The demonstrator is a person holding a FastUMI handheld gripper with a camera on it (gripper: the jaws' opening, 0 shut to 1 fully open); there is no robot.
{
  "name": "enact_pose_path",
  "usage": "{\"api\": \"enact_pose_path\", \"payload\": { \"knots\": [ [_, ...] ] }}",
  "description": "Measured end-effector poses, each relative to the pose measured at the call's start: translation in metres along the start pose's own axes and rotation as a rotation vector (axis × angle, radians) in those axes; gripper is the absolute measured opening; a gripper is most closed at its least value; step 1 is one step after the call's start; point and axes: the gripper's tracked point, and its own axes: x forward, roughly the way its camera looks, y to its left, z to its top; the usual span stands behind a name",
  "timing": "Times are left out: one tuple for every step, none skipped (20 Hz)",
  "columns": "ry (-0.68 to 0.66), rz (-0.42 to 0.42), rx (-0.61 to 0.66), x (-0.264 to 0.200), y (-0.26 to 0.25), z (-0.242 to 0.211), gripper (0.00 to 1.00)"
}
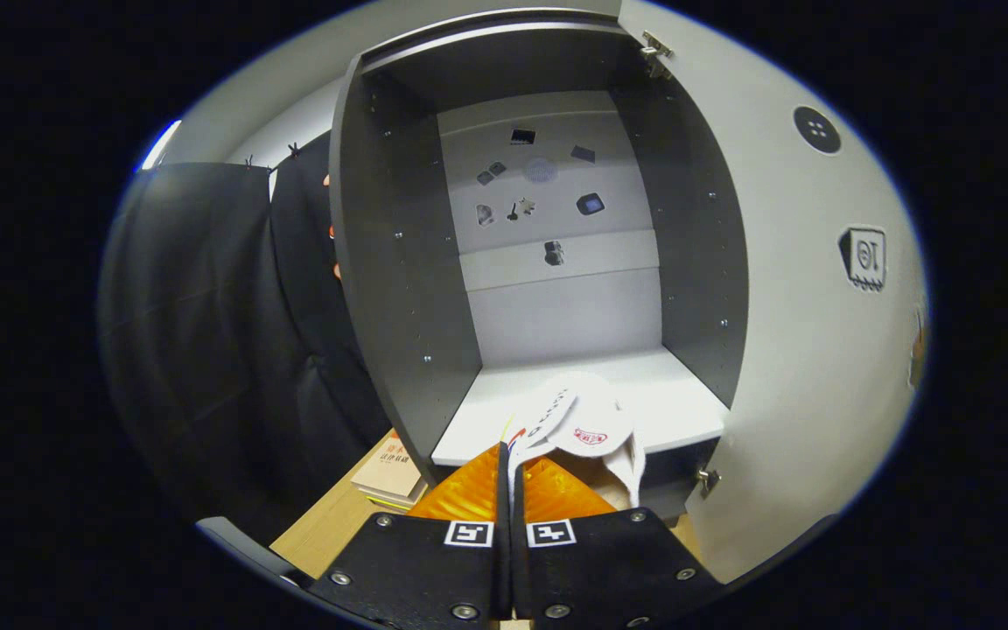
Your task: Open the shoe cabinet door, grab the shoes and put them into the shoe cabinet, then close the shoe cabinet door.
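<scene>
The shoe cabinet (399, 262) stands open straight ahead, with grey side walls and a pale back panel. Its door (801, 332) is swung wide to the right of the opening. My gripper (508, 455) is shut on a pair of white slippers (587, 420), its two fingers pressed close together on their near edge. The slippers hang from the fingertips at the front lip of the cabinet's white bottom shelf (670, 394), their toes reaching over the shelf. A red oval mark shows on the upper slipper.
Several small dark stickers dot the cabinet's back panel (548, 192). A wooden tabletop (329, 525) with a book (390, 468) lies left of the cabinet base. Black cloth (206, 332) hangs along the left. Door hinges (657, 52) stick out at the right edge of the opening.
</scene>
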Motion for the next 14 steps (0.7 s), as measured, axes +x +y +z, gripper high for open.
{"api": "enact_pose_path", "payload": {
  "knots": [
    [-0.001, 0.006, -0.004, 0.014, 0.000, 0.008, 0.00],
    [-0.003, 0.008, -0.007, 0.027, -0.003, 0.015, 0.00],
    [0.004, 0.011, -0.015, 0.041, -0.006, 0.017, 0.00],
    [0.010, 0.011, -0.020, 0.056, -0.009, 0.019, 0.00],
    [0.019, 0.013, -0.025, 0.070, -0.010, 0.019, 0.00],
    [0.029, 0.010, -0.026, 0.082, -0.014, 0.020, 0.00],
    [0.037, 0.007, -0.032, 0.096, -0.017, 0.020, 0.00],
    [0.044, 0.000, -0.039, 0.110, -0.022, 0.022, 0.00],
    [0.055, -0.004, -0.046, 0.121, -0.027, 0.022, 0.00],
    [0.062, -0.010, -0.050, 0.133, -0.032, 0.021, 0.00],
    [0.076, -0.012, -0.054, 0.144, -0.035, 0.019, 0.00],
    [0.081, -0.013, -0.053, 0.153, -0.038, 0.017, 0.00],
    [0.092, -0.012, -0.052, 0.161, -0.040, 0.015, 0.00],
    [0.100, -0.013, -0.054, 0.166, -0.041, 0.012, 0.00]
  ]
}}
